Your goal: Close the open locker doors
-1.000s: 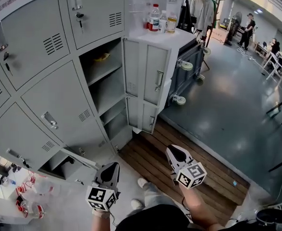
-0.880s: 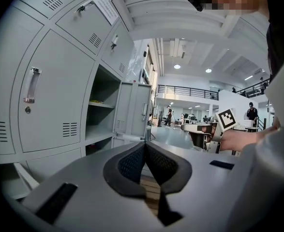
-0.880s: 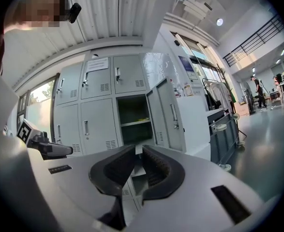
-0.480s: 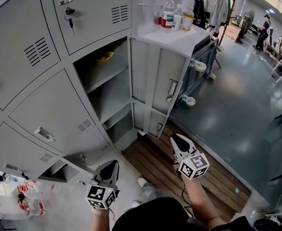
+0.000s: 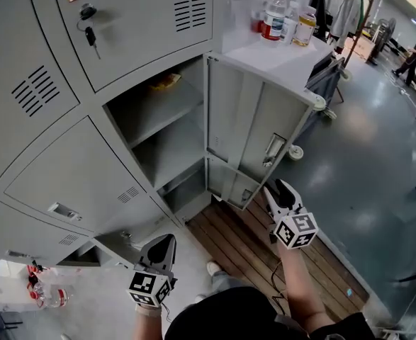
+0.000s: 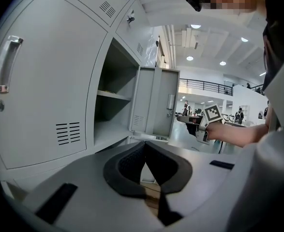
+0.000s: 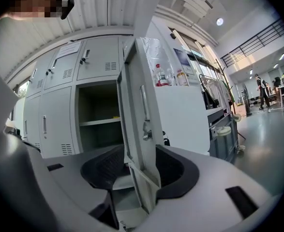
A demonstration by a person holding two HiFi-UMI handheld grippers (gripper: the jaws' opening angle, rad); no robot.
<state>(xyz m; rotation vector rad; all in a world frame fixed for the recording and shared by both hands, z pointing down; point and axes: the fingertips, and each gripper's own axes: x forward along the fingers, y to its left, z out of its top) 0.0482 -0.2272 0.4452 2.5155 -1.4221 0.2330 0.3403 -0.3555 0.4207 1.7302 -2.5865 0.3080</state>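
The grey locker bank has one tall compartment [image 5: 161, 129] standing open, its upper door [image 5: 264, 129] and lower door [image 5: 230, 183] swung out to the right. My right gripper [image 5: 277, 188] is just in front of the upper door's lower corner. Its jaws have just been opening and are now open. In the right gripper view the door's edge [image 7: 137, 124] runs between the pads [image 7: 168, 170] without being pressed. My left gripper [image 5: 161, 250] hangs low and left of it, away from the doors. Its pads [image 6: 132, 161] meet at the tip, shut on nothing.
A low locker [image 5: 115, 241] at bottom left also looks ajar. Keys [image 5: 88, 32] hang from a closed upper door. Bottles [image 5: 275, 13] stand on the white cabinet behind the open doors. Wooden slats [image 5: 243, 250] lie underfoot, and a wheeled cart [image 5: 328, 69] stands beyond.
The right gripper has advanced up and right to the open door, and its jaws have spread. The lockers have drawn nearer in view. The left gripper stays shut, low in frame.
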